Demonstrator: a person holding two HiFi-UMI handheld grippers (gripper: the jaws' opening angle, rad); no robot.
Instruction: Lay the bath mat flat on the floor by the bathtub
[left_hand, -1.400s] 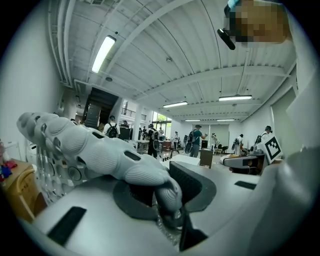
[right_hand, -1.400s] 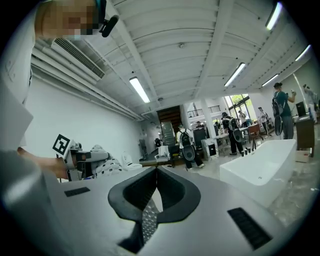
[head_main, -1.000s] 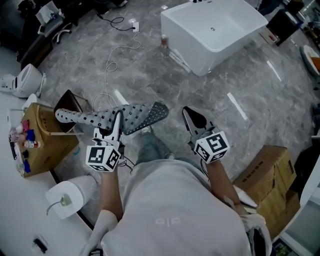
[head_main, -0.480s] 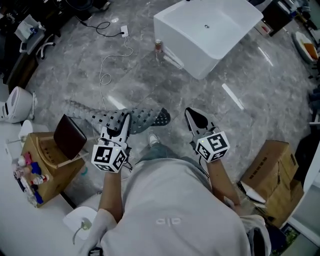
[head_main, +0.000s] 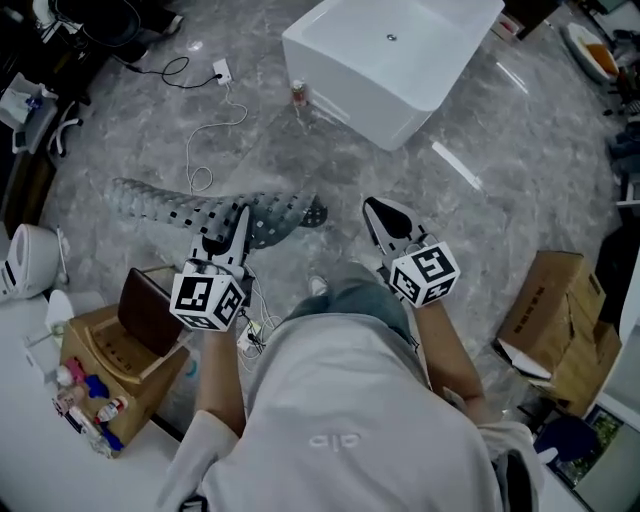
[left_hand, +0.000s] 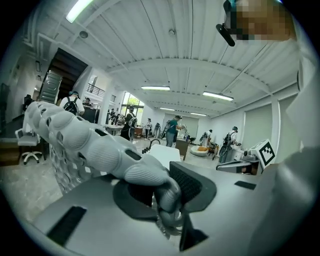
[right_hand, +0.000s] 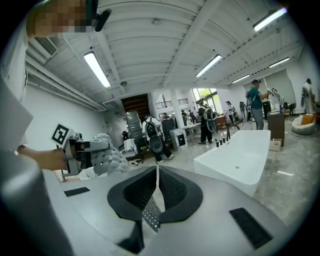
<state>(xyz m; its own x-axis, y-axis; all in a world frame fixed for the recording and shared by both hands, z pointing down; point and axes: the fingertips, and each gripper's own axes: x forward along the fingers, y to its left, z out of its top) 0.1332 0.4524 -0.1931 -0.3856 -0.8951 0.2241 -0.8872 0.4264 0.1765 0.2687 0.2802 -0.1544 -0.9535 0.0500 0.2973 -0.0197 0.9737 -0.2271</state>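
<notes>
Holds bath mat (head_main: 190, 211) clamped in left hand-held gripper (head_main: 240, 222), right hand-held gripper (head_main: 380, 212) closed, empty; well apart from bathtub (head_main: 390, 60), not yet laid.

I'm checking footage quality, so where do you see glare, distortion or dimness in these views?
Head view: dim overall, with white glare streaks on the glossy floor. Left gripper view: strong fisheye bending and black corners; the bath mat looms large. Right gripper view: same bending; ceiling tube blown out, bathtub sharp.
</notes>
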